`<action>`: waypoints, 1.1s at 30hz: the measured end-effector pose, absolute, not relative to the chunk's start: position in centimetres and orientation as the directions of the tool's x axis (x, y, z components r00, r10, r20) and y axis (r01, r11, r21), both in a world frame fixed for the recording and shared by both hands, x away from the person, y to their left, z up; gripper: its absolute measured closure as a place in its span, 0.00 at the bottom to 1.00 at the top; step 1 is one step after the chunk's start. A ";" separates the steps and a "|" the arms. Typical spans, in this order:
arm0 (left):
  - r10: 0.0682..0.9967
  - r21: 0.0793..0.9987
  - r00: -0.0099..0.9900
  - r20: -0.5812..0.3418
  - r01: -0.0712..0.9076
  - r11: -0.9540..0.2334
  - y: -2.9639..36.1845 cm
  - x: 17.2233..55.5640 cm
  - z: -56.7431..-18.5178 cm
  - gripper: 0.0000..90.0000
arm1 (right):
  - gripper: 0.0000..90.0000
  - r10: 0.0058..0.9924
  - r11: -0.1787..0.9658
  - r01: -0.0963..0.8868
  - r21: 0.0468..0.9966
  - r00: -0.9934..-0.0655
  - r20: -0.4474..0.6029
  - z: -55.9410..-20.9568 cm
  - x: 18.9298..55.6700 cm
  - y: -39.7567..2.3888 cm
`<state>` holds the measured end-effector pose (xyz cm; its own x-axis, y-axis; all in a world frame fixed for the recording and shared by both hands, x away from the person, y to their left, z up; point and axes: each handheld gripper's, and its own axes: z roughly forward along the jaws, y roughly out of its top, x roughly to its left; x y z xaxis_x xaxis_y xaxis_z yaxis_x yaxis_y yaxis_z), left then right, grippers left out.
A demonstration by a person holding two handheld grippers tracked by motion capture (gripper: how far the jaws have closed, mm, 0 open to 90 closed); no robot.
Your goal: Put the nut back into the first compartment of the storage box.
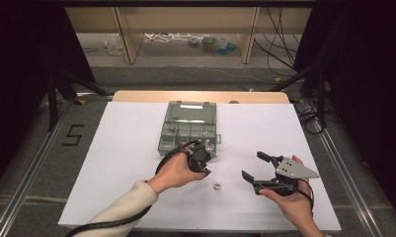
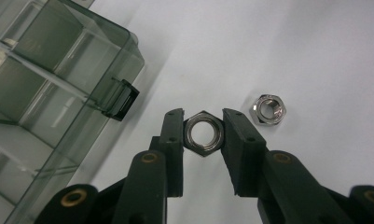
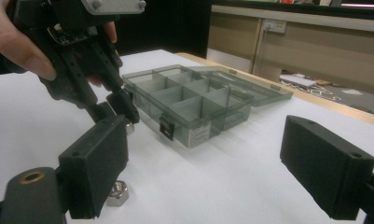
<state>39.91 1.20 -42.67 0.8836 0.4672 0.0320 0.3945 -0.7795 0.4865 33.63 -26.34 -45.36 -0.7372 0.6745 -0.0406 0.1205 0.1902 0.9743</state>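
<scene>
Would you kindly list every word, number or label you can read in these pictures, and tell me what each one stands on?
"5": a large dark figure on the grey floor left of the table.
Small white label on the front wall of the compartment box: print too small to read.
White label on the box's open lid: too blurred to read.
Papers on the floor behind the table: print blurred, unreadable.

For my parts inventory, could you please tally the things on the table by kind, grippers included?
Hex nuts: 2, one clamped in the left gripper (held nut), one loose nut on the white table
Compartment boxes: 1, the open grey-green organiser box
Grippers: 2, with the right gripper open and empty
Total: 5
</scene>
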 end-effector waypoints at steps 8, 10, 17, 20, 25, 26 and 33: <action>0.474 0.496 0.880 0.045 0.392 -0.775 1.8 40.2 -42.0 0.78 | 0.18 0.672 0.184 0.148 0.972 -0.741 -0.014 -45.4 33.5 -26.3; 0.485 0.501 0.873 0.042 0.401 -0.767 1.9 40.2 -41.9 0.78 | 0.18 0.672 0.184 0.148 0.972 -0.740 -0.015 -45.4 33.5 -26.3; 0.487 0.509 0.872 0.047 0.399 -0.763 2.4 40.6 -41.5 0.78 | 0.18 0.673 0.187 0.148 0.971 -0.739 -0.017 -45.4 33.5 -26.3; 0.490 0.510 0.870 0.053 0.398 -0.762 2.6 40.7 -41.3 0.78 | 0.18 0.679 0.191 0.145 0.971 -0.733 -0.024 -45.3 33.4 -26.4; 0.502 0.515 0.863 0.062 0.403 -0.756 3.1 40.9 -40.8 0.78 | 0.18 0.673 0.187 0.148 0.971 -0.739 -0.017 -45.4 33.5 -26.4; 0.503 0.517 0.862 0.058 0.405 -0.754 3.2 41.0 -40.8 0.78 | 0.18 0.678 0.191 0.145 0.971 -0.734 -0.024 -45.3 33.5 -26.4; 0.518 0.524 0.853 0.064 0.413 -0.745 3.9 41.5 -40.2 0.78 | 0.18 0.678 0.193 0.134 0.972 -0.734 -0.034 -45.3 33.5 -26.4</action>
